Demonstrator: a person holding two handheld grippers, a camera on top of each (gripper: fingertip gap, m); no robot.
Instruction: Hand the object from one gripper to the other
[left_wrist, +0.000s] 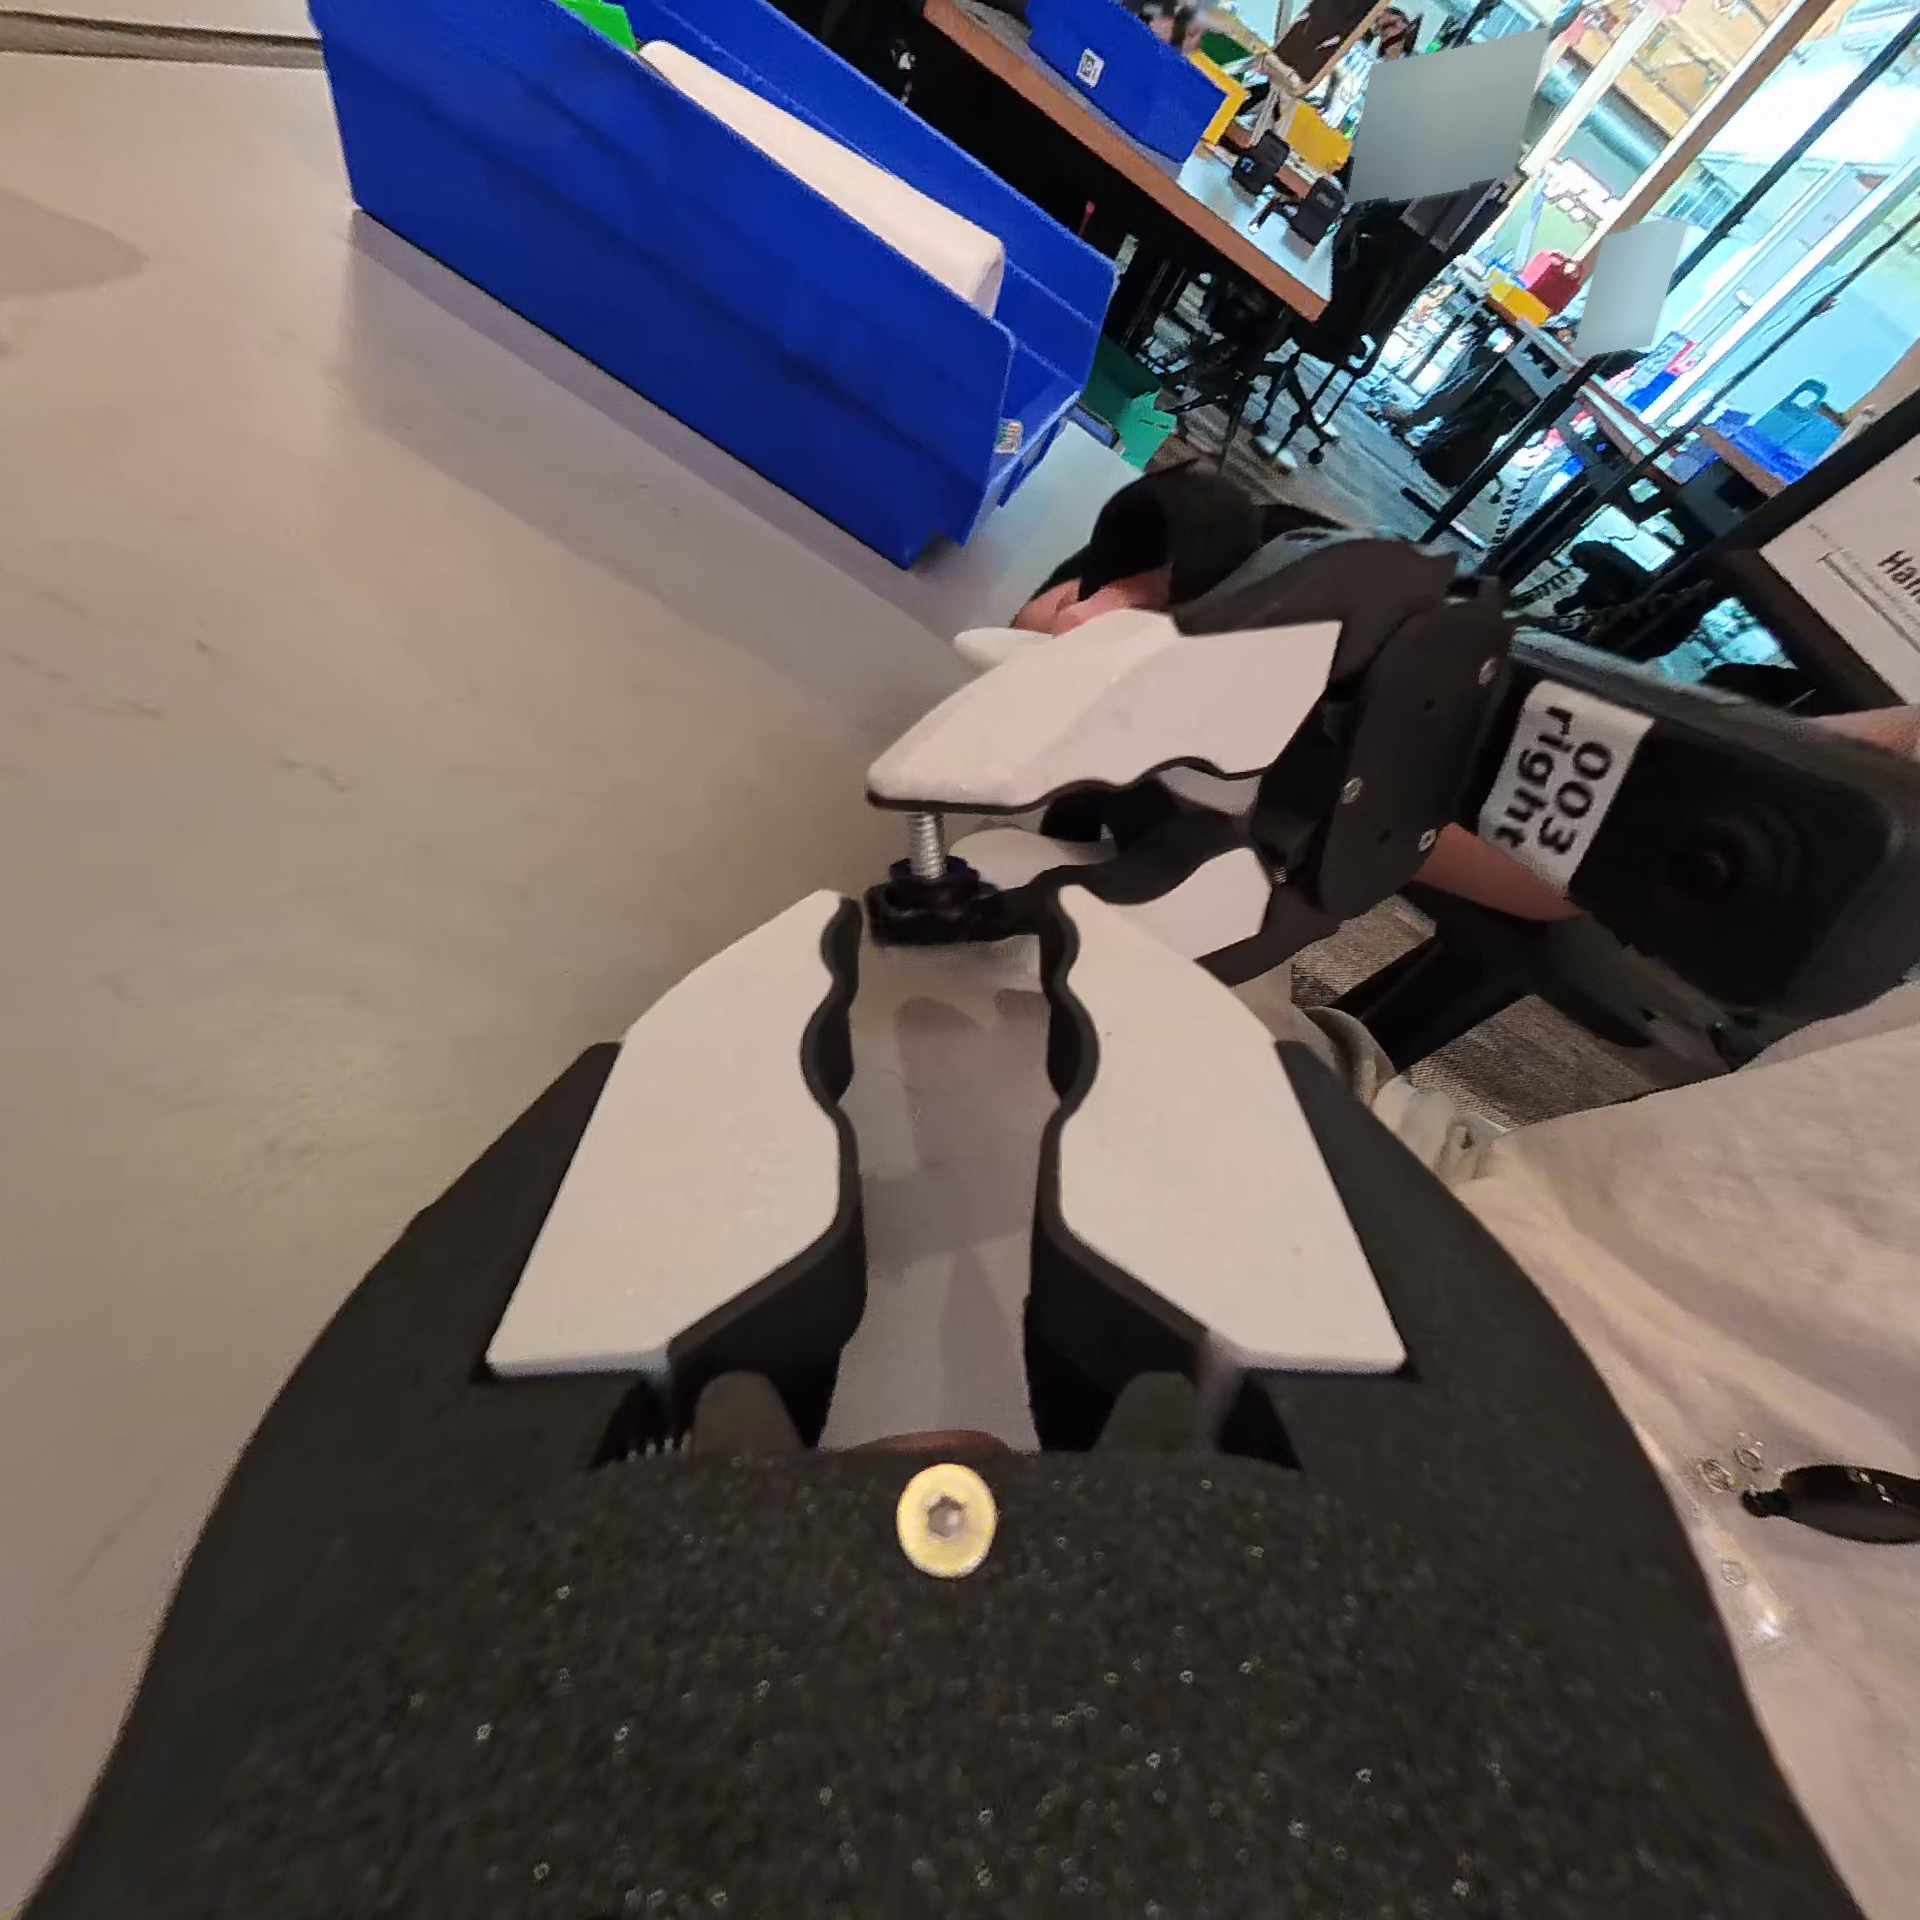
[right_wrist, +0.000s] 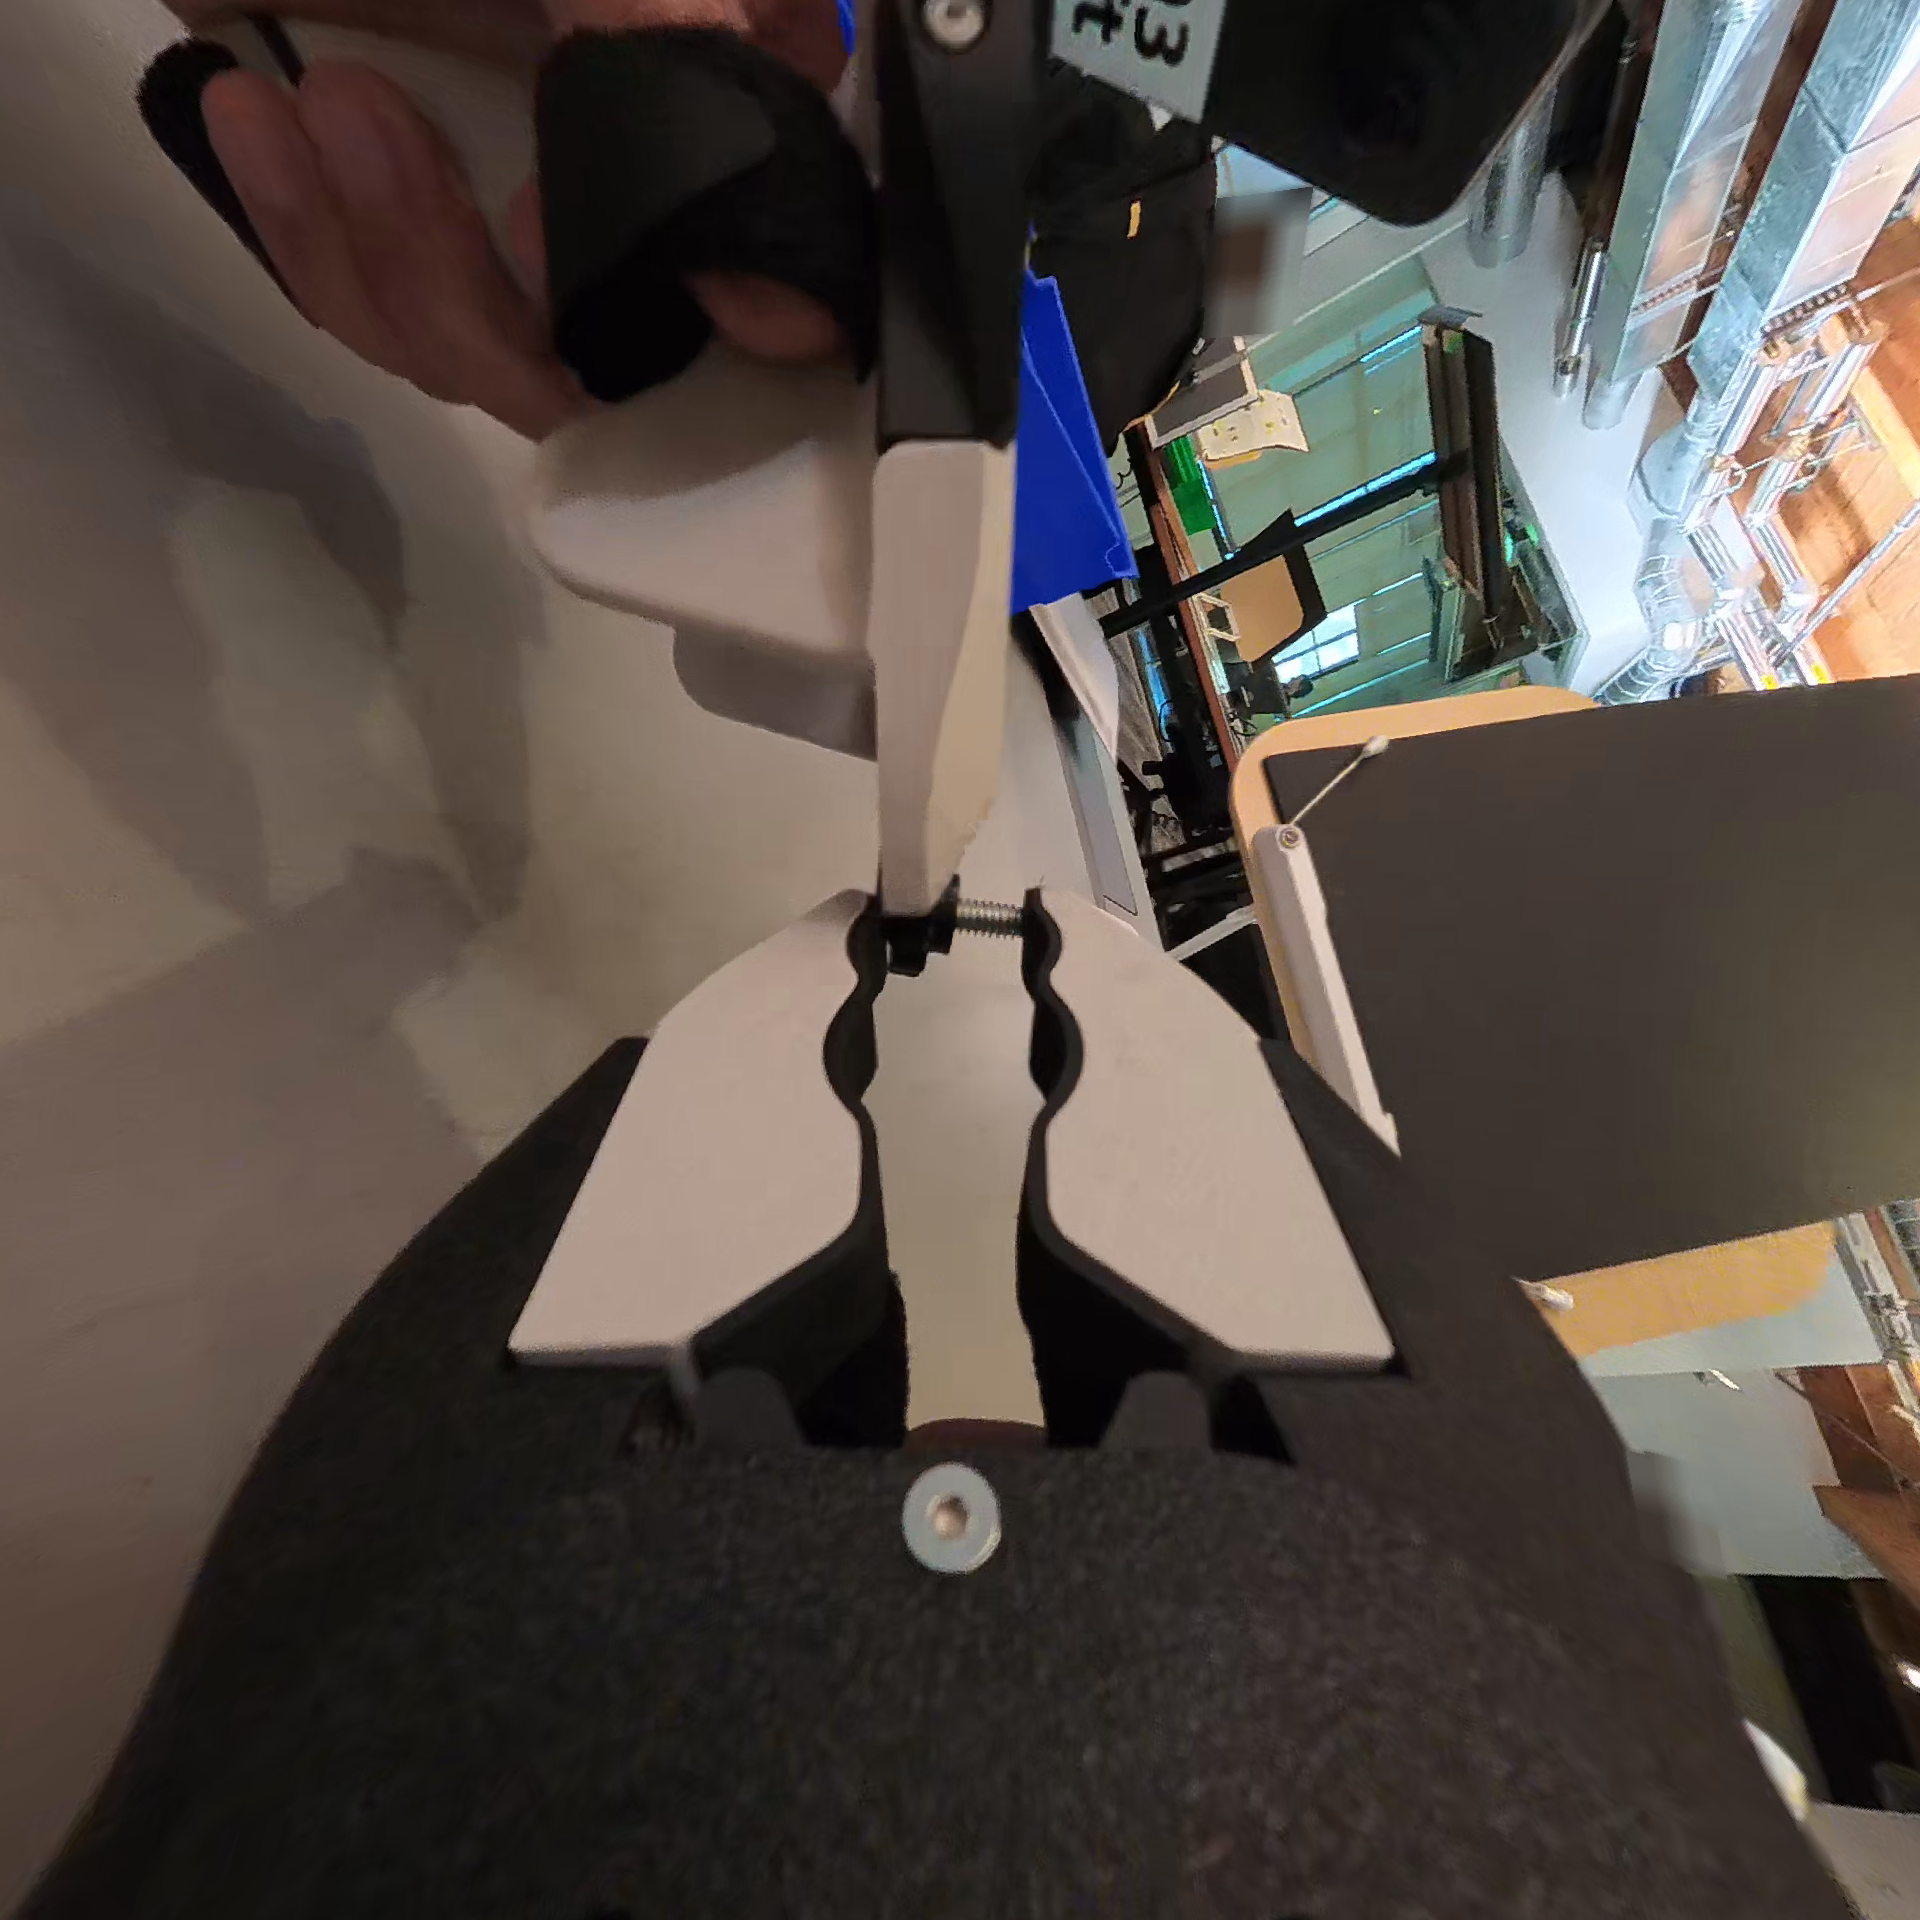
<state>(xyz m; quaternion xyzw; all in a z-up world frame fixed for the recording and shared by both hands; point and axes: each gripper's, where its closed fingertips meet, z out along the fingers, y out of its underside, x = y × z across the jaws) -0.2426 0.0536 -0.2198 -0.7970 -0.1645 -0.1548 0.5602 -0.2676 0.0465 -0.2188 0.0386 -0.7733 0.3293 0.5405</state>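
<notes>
Black plastic and bright threaded steel make up the one task object: a knob-headed screw (left_wrist: 932, 896), a single lobed knob with a short threaded shank. It sits where the two grippers meet, above the pale tabletop (left_wrist: 312, 727). In the left wrist view the shank stands roughly upright from the knob; in the right wrist view the screw (right_wrist: 956, 925) lies crosswise, knob to the left, thread to the right. The left gripper (left_wrist: 951, 920) has its two fingers closed on the knob, one at each side. The right gripper (right_wrist: 948, 920) has its two fingers pinching the screw end to end, one on the knob and one on the tip of the thread. So both grippers hold it at once, their fingers crossing at about a right angle. A hand (right_wrist: 436, 239) in a black fingerless glove carries the left gripper. Beyond, two blue bins (left_wrist: 665, 260) stand on the tabletop, a white block (left_wrist: 831, 166) lying between their walls.
</notes>
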